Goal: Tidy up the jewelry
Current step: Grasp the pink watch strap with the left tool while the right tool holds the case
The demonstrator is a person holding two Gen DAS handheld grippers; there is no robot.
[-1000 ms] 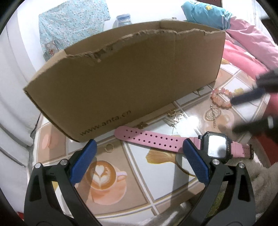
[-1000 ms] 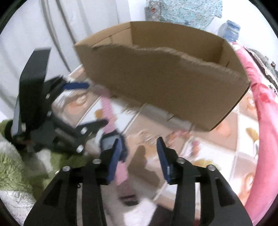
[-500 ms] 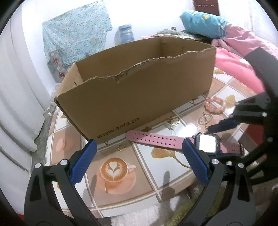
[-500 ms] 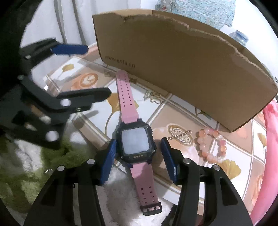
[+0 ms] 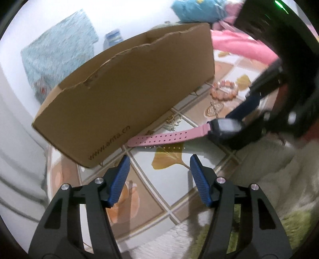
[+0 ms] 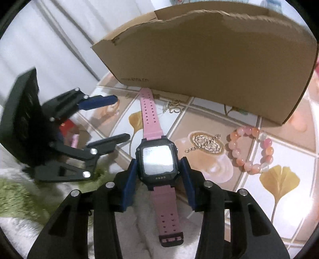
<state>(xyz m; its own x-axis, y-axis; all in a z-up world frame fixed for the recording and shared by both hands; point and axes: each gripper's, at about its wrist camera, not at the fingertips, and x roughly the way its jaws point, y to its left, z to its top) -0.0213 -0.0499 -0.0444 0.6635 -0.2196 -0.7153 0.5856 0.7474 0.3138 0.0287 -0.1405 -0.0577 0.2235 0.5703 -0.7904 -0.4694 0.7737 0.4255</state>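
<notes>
My right claw [image 6: 158, 173] is bracketing the pink watch [image 6: 157, 159], pads barely clear; left claw [image 5: 159, 179] is narrowing, holding nothing.

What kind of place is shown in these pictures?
Probably a bedroom at home: pink bedding and a blue pillow lie behind a cardboard box, which stands on a table with a patterned cover.

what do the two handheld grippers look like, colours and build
Both look alike. The left gripper has two black plastic arms with cut-out openings and silver round screw heads, ending in blue ribbed pads. The right gripper has the same black arms, silver screws and dark blue pads. A small green light glows on the right unit's black body in the left wrist view. No cables, sleeves or hands show.
</notes>
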